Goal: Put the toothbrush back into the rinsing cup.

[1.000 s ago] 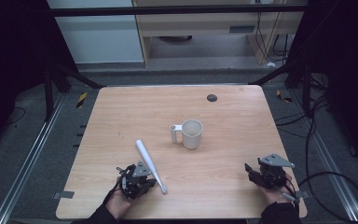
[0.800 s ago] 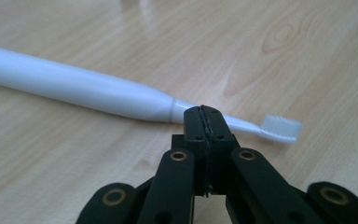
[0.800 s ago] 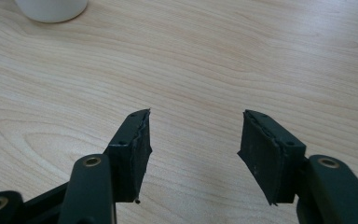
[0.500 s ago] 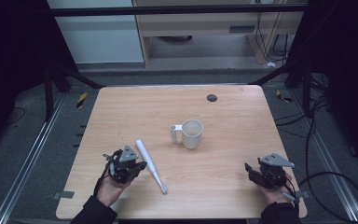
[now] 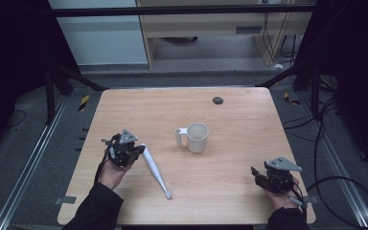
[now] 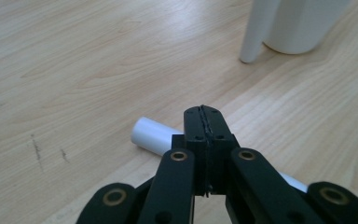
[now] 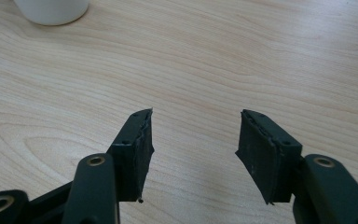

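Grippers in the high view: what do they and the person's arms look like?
Both the left gripper and the right gripper are black, linked two-jaw tools, each topped by a grey three-cornered plate. Brass-coloured pivot pins show on the jaw links. A black cable trails from the right one. The person wears dark sleeves.

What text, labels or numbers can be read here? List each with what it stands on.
None can be read. The mug, the white tube, the table and both tools, left and right, show no print. The dark round mark on the table bears no legible writing.
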### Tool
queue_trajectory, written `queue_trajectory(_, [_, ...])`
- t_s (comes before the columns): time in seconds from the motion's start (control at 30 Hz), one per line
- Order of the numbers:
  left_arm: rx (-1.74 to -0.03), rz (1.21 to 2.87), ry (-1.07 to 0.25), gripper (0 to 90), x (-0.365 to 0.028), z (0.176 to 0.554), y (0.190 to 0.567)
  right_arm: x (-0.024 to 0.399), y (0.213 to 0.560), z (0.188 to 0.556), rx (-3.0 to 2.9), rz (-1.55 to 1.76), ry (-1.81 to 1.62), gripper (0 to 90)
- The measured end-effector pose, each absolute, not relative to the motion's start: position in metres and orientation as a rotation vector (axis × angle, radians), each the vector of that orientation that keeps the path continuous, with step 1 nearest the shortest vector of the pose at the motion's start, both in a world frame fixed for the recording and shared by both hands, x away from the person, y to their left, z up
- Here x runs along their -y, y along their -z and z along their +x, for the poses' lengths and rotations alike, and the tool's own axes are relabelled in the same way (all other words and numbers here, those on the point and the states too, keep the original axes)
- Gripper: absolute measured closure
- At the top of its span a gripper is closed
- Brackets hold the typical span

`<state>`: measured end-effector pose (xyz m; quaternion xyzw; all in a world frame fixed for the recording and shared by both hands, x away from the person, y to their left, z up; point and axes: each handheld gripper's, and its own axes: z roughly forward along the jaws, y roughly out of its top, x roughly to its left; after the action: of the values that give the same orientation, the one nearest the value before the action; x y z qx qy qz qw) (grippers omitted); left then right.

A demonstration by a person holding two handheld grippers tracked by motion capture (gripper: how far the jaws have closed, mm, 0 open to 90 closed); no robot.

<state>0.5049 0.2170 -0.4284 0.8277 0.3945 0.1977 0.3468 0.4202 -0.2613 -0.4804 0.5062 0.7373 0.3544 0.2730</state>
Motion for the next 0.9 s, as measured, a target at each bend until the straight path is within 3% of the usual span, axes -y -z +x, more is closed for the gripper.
queue_trajectory(0.3, [-1.039,2.130,-0.513,89.0,-0.218,0.530,0.430,0.260,0.481,0.421,-1.994,1.357,-0.952,46.6])
queue_trajectory(0.9, [-1.031,2.284,-0.447,89.0,-0.201,0.546,0.463,0.260,0.482,0.422,-2.007,1.355,-0.948,46.6])
